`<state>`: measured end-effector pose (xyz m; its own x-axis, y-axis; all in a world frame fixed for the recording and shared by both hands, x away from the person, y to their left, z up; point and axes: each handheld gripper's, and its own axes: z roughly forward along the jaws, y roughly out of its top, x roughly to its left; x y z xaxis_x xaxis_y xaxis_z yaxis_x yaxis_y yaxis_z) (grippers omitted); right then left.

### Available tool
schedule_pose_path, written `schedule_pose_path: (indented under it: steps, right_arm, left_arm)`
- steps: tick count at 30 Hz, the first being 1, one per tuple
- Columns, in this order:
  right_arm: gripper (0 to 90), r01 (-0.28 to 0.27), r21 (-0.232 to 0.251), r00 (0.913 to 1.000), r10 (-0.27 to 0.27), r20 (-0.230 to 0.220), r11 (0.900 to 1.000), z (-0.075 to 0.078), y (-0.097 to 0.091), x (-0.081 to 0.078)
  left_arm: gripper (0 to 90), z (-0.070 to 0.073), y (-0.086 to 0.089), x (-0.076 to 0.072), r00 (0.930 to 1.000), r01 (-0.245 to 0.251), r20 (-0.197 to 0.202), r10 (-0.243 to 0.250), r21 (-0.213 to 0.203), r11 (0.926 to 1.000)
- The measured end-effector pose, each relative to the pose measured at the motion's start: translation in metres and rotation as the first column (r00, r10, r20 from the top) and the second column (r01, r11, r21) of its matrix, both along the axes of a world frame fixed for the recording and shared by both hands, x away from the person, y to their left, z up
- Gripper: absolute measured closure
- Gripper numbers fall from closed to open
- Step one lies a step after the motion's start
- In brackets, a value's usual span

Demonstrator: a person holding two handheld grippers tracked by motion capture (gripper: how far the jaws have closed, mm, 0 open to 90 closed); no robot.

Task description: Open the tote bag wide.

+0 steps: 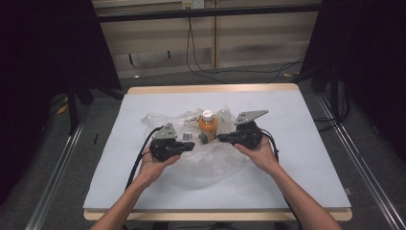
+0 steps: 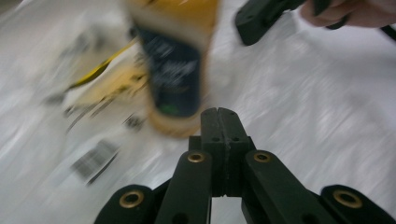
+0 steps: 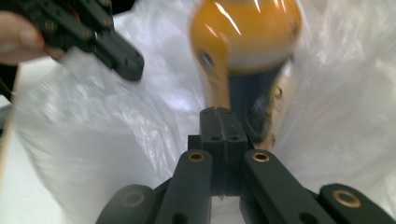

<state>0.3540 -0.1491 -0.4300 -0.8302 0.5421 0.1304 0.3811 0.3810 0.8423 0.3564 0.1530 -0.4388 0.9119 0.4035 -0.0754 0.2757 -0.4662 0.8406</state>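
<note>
I am holding my left tongs (image 1: 190, 146) pressed together and empty, just left of the orange bottle (image 1: 208, 126), which is standing on the clear plastic bag (image 1: 210, 160) on the tabletop (image 1: 306, 163). My right tongs (image 1: 221, 138), also together and empty, are sitting just right of the bottle's base. The bottle is standing upright, long axis vertical, white cap up. I judge I should be parting the tongs before closing in, keeping them low so the bottle is not tipping
</note>
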Motion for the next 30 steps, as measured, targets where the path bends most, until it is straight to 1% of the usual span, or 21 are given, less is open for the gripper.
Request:
schedule_pose_path:
  steps: [2, 4, 5, 7, 8, 9, 11, 14, 16, 17, 18, 19, 20, 23, 24, 25, 26, 27, 28, 29, 30]
  right_arm:
    - [90.0, 0.006, -0.02, 0.9996, -0.006, -0.027, 0.9998, -0.011, 0.0, 0.005]
    - [90.0, 0.003, -0.036, 0.9994, -0.004, -0.033, 0.9993, -0.016, 0.001, 0.006]
    - [90.0, -0.002, -0.037, 0.9991, 0.0, -0.042, 0.9993, -0.02, 0.002, 0.007]
    - [90.0, -0.01, -0.061, 0.9985, 0.007, -0.055, 0.9981, -0.027, 0.005, 0.007]
    - [90.0, -0.014, -0.063, 0.9981, 0.01, -0.061, 0.9979, -0.03, 0.006, 0.008]
    - [90.0, -0.019, -0.067, 0.9978, 0.015, -0.065, 0.9976, -0.032, 0.008, 0.008]
    - [90.0, -0.018, -0.085, 0.9975, 0.012, -0.07, 0.9962, -0.036, 0.01, 0.009]
    - [90.0, -0.008, -0.092, 0.9967, 0.0, -0.081, 0.9957, -0.041, 0.009, 0.012]
    - [90.0, -0.003, -0.116, 0.9961, -0.007, -0.088, 0.9933, -0.044, 0.008, 0.013]
    - [90.0, -0.002, -0.117, 0.9953, -0.009, -0.097, 0.9931, -0.045, 0.007, 0.013]
    - [90.0, -0.001, -0.131, 0.9959, -0.011, -0.09, 0.9914, -0.046, 0.005, 0.014]
    - [90.0, 0.007, -0.135, 0.9952, -0.02, -0.096, 0.9908, -0.047, 0.004, 0.013]
    - [90.0, 0.004, -0.131, 0.9948, -0.017, -0.1, 0.9913, -0.048, 0.002, 0.014]
    - [90.0, 0.005, -0.139, 0.9931, -0.021, -0.116, 0.9903, -0.052, -0.003, 0.016]
    - [90.0, 0.005, -0.145, 0.9922, -0.023, -0.122, 0.9893, -0.055, -0.004, 0.017]
    - [90.0, 0.009, -0.15, 0.9914, -0.029, -0.128, 0.9887, -0.058, -0.006, 0.018]
    - [90.0, 0.007, -0.142, 0.9909, -0.026, -0.132, 0.9898, -0.058, -0.007, 0.019]
    - [90.0, 0.006, -0.145, 0.991, -0.025, -0.131, 0.9894, -0.058, -0.008, 0.02]
    - [90.0, 0.013, -0.16, 0.991, -0.034, -0.129, 0.987, -0.057, -0.008, 0.019]
    - [90.0, 0.014, -0.176, 0.992, -0.036, -0.121, 0.9843, -0.056, -0.009, 0.019]
    - [90.0, 0.023, -0.186, 0.9926, -0.044, -0.113, 0.9822, -0.055, -0.01, 0.019]
  left_arm:
    - [90.0, -0.007, 0.007, 0.006, 0.9998, -0.015, -0.013, 0.015, 0.026, 0.9996]
    - [90.0, -0.012, 0.009, 0.009, 0.9994, -0.025, -0.024, 0.026, 0.046, 0.9986]
    - [90.0, -0.015, 0.009, 0.011, 0.9991, -0.031, -0.025, 0.033, 0.073, 0.9968]
    - [90.0, -0.018, 0.008, 0.011, 0.9992, -0.027, -0.028, 0.03, 0.116, 0.9929]
    - [90.0, -0.021, 0.008, 0.013, 0.9995, -0.021, -0.022, 0.024, 0.125, 0.992]
    - [90.0, -0.022, 0.009, 0.013, 0.9992, -0.021, -0.031, 0.026, 0.135, 0.9906]
    - [90.0, -0.026, 0.008, 0.014, 0.9992, -0.03, -0.021, 0.034, 0.156, 0.9872]
    - [90.0, -0.031, 0.008, 0.016, 0.9991, -0.031, -0.025, 0.036, 0.177, 0.9838]
    - [90.0, -0.035, 0.009, 0.018, 0.9986, -0.027, -0.039, 0.035, 0.193, 0.9809]
    - [90.0, -0.036, 0.009, 0.019, 0.9985, -0.03, -0.038, 0.039, 0.212, 0.9767]
    - [90.0, -0.039, 0.009, 0.019, 0.998, -0.035, -0.044, 0.045, 0.205, 0.9781]
    - [90.0, -0.04, 0.009, 0.02, 0.9979, -0.037, -0.043, 0.048, 0.225, 0.9737]
    - [90.0, -0.042, 0.01, 0.021, 0.9979, -0.035, -0.045, 0.046, 0.213, 0.9764]
    - [90.0, -0.042, 0.011, 0.021, 0.9976, -0.035, -0.05, 0.047, 0.219, 0.9752]
    - [90.0, -0.041, 0.011, 0.022, 0.9974, -0.039, -0.049, 0.052, 0.234, 0.9715]
    - [90.0, -0.04, 0.011, 0.022, 0.9977, -0.037, -0.046, 0.049, 0.235, 0.9714]
    - [90.0, -0.04, 0.011, 0.022, 0.9978, -0.042, -0.039, 0.054, 0.251, 0.967]
    - [90.0, -0.039, 0.012, 0.023, 0.9983, -0.045, -0.026, 0.053, 0.255, 0.9658]
    - [90.0, -0.039, 0.014, 0.023, 0.9978, -0.054, -0.024, 0.062, 0.268, 0.962]
    - [90.0, -0.039, 0.016, 0.024, 0.9973, -0.059, -0.028, 0.068, 0.258, 0.9644]
    - [90.0, -0.039, 0.019, 0.025, 0.9968, -0.07, -0.02, 0.078, 0.265, 0.9616]
